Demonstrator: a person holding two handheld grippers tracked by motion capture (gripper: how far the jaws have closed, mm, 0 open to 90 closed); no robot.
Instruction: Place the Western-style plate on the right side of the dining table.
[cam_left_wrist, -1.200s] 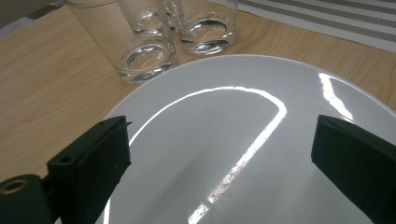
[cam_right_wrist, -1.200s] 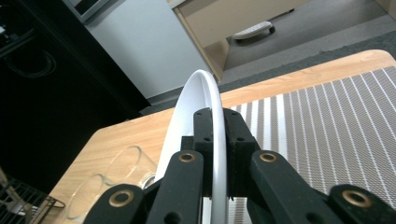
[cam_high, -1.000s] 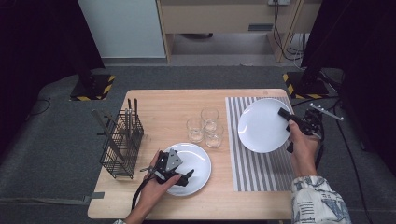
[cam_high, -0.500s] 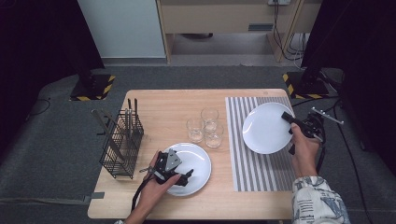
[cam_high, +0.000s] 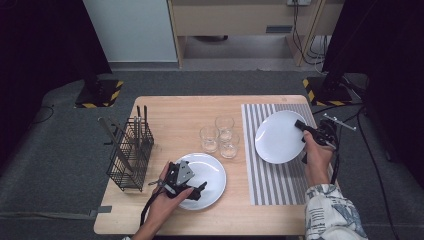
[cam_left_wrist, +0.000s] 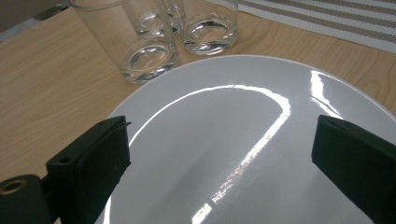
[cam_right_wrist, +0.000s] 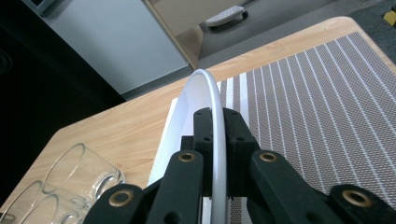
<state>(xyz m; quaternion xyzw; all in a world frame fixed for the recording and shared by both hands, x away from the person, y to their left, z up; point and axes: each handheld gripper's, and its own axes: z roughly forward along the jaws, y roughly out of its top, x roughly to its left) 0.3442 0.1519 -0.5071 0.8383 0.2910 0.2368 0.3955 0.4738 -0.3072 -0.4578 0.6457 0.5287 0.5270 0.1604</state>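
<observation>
- The round white glossy plate (cam_high: 279, 136) in my right gripper (cam_high: 302, 131) is what I am working on: the jaws are clamped on its rim, one pad on each face, as the right gripper view shows edge-on (cam_right_wrist: 215, 140).
- I hold this plate tilted above the grey striped placemat (cam_high: 280, 177), and I cannot tell whether its low edge touches the weave yet.
- By my judgement the carry is nearly done; what remains is laying the plate flat on the placemat and letting go.
- Left of the placemat, three clear drinking glasses (cam_high: 220, 136) stand clustered on the bare wooden counter (cam_high: 175, 112), close to the plate's edge, so I should keep it clear of them.
- Further left and nearer me, a second round white plate (cam_high: 212, 170) lies flat on the counter; my left gripper (cam_high: 192, 187) hovers over it with jaws spread wide, gripping nothing.
- Well left of the placemat stands a black wire cutlery basket (cam_high: 127, 152).
</observation>
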